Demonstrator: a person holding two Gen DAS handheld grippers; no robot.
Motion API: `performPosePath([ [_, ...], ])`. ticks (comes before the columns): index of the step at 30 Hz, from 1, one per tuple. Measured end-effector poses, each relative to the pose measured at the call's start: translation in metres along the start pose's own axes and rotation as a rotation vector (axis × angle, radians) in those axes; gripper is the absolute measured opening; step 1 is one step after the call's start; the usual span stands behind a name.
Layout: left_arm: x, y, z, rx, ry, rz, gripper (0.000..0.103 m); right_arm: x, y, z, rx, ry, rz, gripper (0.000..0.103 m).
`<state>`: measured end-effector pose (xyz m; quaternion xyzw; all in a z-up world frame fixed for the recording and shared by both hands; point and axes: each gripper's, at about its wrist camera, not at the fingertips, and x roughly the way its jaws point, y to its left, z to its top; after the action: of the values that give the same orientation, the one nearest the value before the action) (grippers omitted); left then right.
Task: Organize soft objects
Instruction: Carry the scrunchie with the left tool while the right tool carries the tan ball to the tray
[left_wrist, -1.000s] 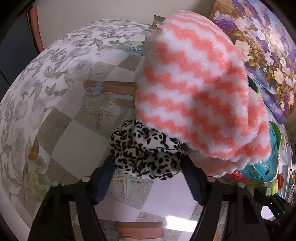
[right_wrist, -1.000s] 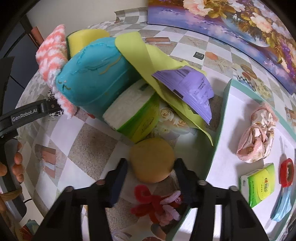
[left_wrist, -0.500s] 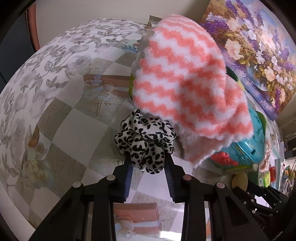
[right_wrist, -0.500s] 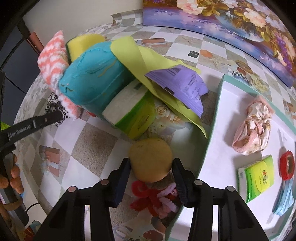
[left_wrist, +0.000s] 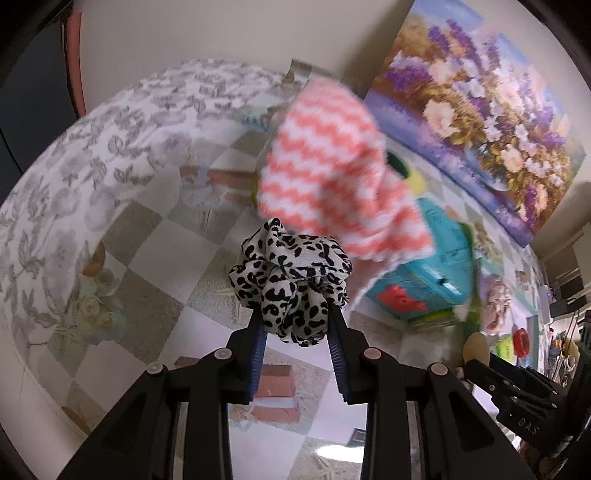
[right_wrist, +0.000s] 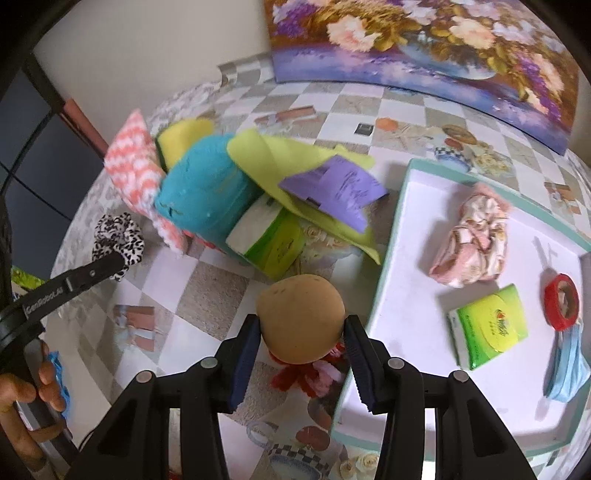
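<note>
Where the checkered surface (right_wrist: 207, 291) meets the white tray (right_wrist: 413, 236), a heap of soft things is topped by a pink zigzag cloth (left_wrist: 332, 173). The right tool (right_wrist: 301, 334) clamps a tan sponge ball (right_wrist: 301, 325), seemingly lifted; the left tool (left_wrist: 295, 325) pinches a leopard-print scrunchie (left_wrist: 291, 284).

Both wrist views close, angled down; share striped cloth (left_wrist: 332, 177) (right_wrist: 133, 162).
</note>
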<state>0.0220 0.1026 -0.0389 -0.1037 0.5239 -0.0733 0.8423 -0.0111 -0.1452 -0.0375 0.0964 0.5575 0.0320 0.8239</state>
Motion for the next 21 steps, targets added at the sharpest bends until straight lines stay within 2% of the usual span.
performPosePath([
  [7,-0.034,-0.025,0.009,0.058,-0.078,-0.022,0.033,-0.021,-0.002,0.001,0.017,-0.059,-0.027,0.049],
  [14,-0.063,-0.072,0.015,0.146,-0.138,-0.078,0.033,-0.040,-0.014,0.003,0.046,-0.101,-0.074,0.049],
  [17,-0.065,-0.097,0.018,0.187,-0.141,-0.088,0.033,-0.048,-0.026,0.002,0.087,-0.112,-0.074,0.049],
  [21,-0.063,-0.134,0.014,0.248,-0.133,-0.109,0.033,-0.060,-0.047,0.002,0.143,-0.129,-0.129,0.049],
])
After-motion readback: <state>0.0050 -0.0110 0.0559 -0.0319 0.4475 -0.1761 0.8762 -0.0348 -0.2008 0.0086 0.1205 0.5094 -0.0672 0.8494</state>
